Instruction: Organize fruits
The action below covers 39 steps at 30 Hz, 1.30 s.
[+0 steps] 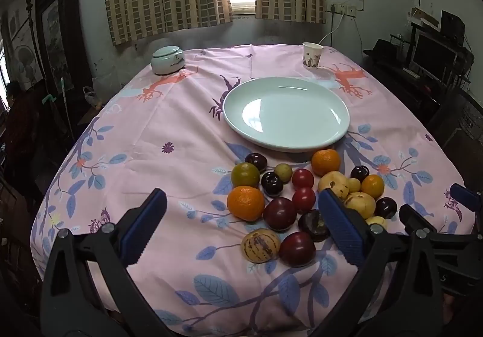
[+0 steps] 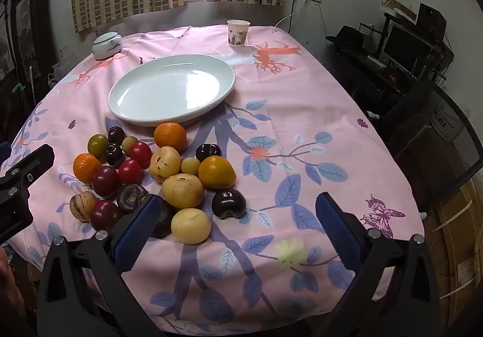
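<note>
The fruits (image 2: 157,174) lie in a loose heap on the pink tablecloth (image 2: 302,113), just at 6 o'clock of the empty white plate (image 2: 120,101), and none is on it yet. Judging by that, your step is the first pick. Start at the heap's edge: the pale yellow fruit (image 2: 190,226) sits nearest your right gripper (image 2: 238,228), whose jaws stand wide apart with nothing between them. Your left gripper (image 1: 241,228) is equally spread and empty; the big orange (image 1: 245,203) at its 12 o'clock is the free one. Straddle one fruit only, close gently, since round fruit probably rolls. The paper cup (image 2: 238,33) stands well clear.
</note>
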Each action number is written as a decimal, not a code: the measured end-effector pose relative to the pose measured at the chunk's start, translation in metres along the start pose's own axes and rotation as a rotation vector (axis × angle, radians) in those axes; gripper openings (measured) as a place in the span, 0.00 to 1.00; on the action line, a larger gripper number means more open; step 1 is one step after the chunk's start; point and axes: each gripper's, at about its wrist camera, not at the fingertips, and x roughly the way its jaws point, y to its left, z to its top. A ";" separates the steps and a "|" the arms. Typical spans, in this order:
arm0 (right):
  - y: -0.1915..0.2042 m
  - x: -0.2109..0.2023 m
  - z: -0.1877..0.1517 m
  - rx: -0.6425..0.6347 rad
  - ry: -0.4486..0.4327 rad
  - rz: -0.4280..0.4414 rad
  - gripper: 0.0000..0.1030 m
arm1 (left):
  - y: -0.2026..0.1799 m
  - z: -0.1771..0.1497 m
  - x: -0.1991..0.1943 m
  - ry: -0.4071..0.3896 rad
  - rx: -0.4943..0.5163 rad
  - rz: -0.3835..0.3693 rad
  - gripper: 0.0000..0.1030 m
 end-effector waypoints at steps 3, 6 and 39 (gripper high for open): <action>0.001 -0.001 0.000 0.000 0.000 -0.003 0.99 | 0.000 -0.001 0.000 0.002 0.004 -0.001 0.98; 0.001 -0.001 0.000 0.000 -0.001 -0.005 0.99 | -0.001 -0.001 -0.002 0.002 0.009 0.004 0.98; 0.009 -0.004 -0.002 -0.013 -0.003 -0.010 0.99 | 0.003 -0.002 0.000 0.012 -0.005 -0.001 0.98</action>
